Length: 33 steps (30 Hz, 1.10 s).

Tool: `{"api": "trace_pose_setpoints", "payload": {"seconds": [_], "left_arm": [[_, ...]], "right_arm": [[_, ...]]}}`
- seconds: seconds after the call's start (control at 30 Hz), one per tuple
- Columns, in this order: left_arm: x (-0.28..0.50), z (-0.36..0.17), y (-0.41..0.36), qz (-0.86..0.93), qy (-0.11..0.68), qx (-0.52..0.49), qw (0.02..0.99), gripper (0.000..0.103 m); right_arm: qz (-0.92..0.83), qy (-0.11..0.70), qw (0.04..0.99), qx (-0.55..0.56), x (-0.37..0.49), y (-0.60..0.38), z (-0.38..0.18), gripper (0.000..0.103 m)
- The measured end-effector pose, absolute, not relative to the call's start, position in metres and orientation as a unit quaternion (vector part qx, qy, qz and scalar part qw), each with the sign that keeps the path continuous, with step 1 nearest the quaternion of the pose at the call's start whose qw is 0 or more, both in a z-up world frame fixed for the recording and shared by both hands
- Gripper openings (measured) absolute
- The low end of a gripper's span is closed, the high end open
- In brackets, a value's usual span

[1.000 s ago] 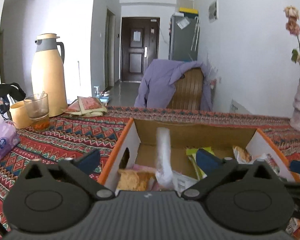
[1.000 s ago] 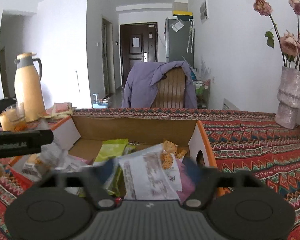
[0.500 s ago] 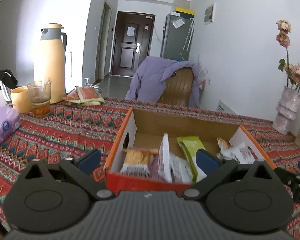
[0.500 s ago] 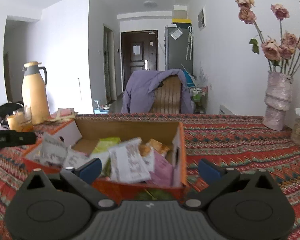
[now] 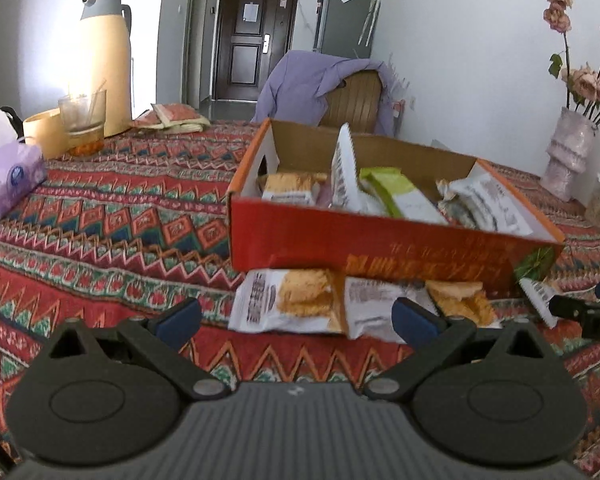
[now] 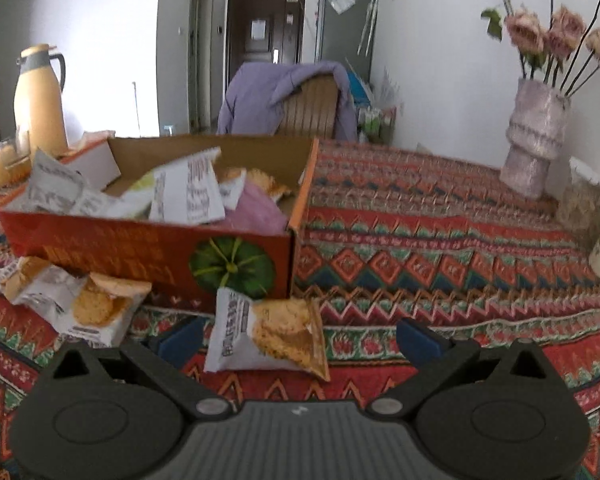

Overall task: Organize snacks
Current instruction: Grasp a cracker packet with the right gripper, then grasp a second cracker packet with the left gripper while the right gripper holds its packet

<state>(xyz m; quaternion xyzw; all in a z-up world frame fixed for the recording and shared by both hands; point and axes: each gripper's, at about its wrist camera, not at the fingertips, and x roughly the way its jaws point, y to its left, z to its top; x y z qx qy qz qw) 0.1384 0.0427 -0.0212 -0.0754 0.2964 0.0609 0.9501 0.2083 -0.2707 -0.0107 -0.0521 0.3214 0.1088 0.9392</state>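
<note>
- Left wrist view: the left gripper (image 5: 296, 320) hangs low over the patterned tablecloth (image 5: 112, 232) with its jaws spread wide and nothing between them.
- Just ahead of its fingertips lie two cracker packets (image 5: 288, 302) side by side on the cloth, touching the front wall of the red cardboard box (image 5: 380, 240).
- The box sits open-topped and holds several snacks: a cracker packet (image 5: 290, 188) at the left end, a white packet standing on edge (image 5: 344, 176), a green packet (image 5: 396, 192) in the middle and a white printed packet (image 5: 488, 200) at the right end.
- Far left on the cloth stand a cream thermos (image 5: 104, 60), a glass (image 5: 85, 120) and a purple tissue pack (image 5: 8, 172).
- Right wrist view: the right gripper (image 6: 300, 338) is likewise opened wide and holds nothing.
- One cracker packet (image 6: 268, 332) lies flat on the cloth between its fingers, just in front of the box corner with the green pumpkin print (image 6: 232, 266); whether the pads touch it is hard to judge.
- Another cracker packet (image 6: 88, 304) lies to the left against the box front.
- A pale vase (image 6: 536, 140) of dried roses stands well apart at the right.
</note>
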Motion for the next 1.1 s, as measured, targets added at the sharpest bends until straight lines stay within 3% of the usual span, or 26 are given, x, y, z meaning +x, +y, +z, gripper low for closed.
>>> {"api": "trace_pose_setpoints", "payload": {"seconds": [0.33,0.53,0.57,0.6,1.1], "left_arm": [[0.133,-0.028,0.039,0.069,0.271,-0.051,0.959,0.103],[0.133,-0.027,0.040,0.064,0.269,-0.056,0.959,0.103],[0.133,-0.027,0.040,0.064,0.268,-0.058,0.959,0.103],[0.133,-0.028,0.041,0.063,0.268,-0.060,0.959,0.103],[0.134,-0.028,0.041,0.074,0.280,-0.059,0.955,0.103]], "right_arm": [[0.117,0.356,0.926,-0.048,0.232,-0.259,-0.027,0.102],[0.119,0.354,0.927,-0.029,0.235,-0.258,-0.032,0.082],[0.119,0.350,0.929,-0.027,0.233,-0.259,-0.031,0.069],[0.120,0.348,0.930,-0.023,0.232,-0.260,-0.029,0.064],[0.134,0.250,0.959,-0.011,0.183,-0.252,-0.013,0.060]]}}
